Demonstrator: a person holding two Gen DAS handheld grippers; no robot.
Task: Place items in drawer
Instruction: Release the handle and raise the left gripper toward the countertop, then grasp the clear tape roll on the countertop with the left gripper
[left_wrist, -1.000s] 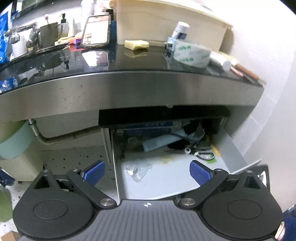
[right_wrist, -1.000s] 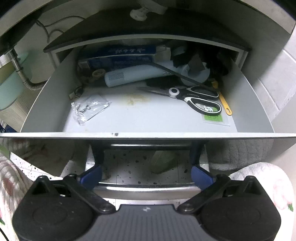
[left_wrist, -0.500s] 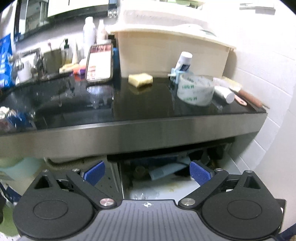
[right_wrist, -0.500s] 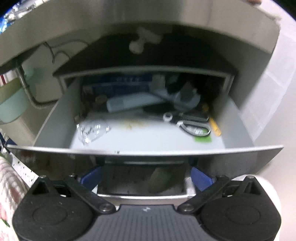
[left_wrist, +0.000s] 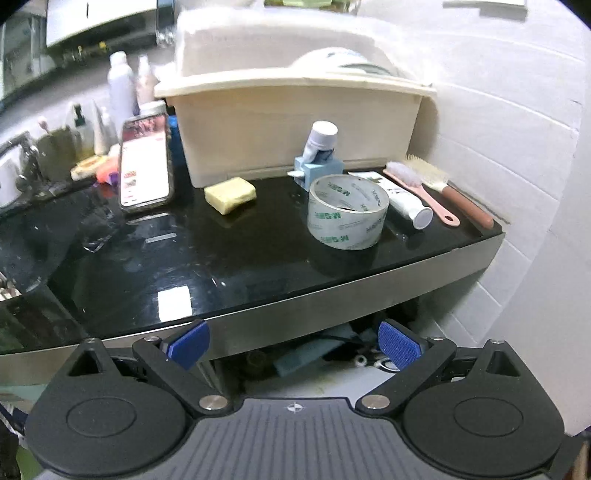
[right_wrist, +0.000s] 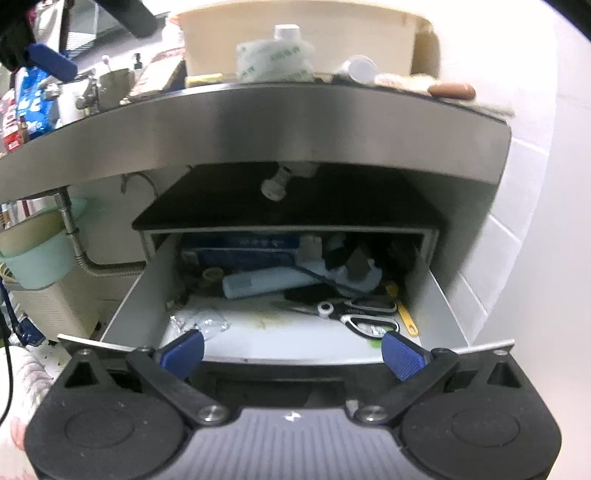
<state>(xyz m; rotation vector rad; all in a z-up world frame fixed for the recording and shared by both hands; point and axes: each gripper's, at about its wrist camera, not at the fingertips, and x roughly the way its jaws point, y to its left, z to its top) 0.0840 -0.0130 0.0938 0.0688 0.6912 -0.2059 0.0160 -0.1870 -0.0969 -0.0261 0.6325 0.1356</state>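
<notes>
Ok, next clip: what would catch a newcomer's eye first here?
Probably the roll of clear tape on the black countertop, with a phone propped further left. Below, the open drawer is cluttered, scissors lying near its right side. Both the left gripper and right gripper are open and empty.

Plenty of bare black countertop is left open at the front and middle. The back right is crowded though: a tape roll is parked just in front of a blue box, with a white tube and two brushes packed beside it near the wall. Inside the open drawer, the front floor strip is mostly free; scissors and a plastic bag sit at the sides, and the back is jammed with clutter.
</notes>
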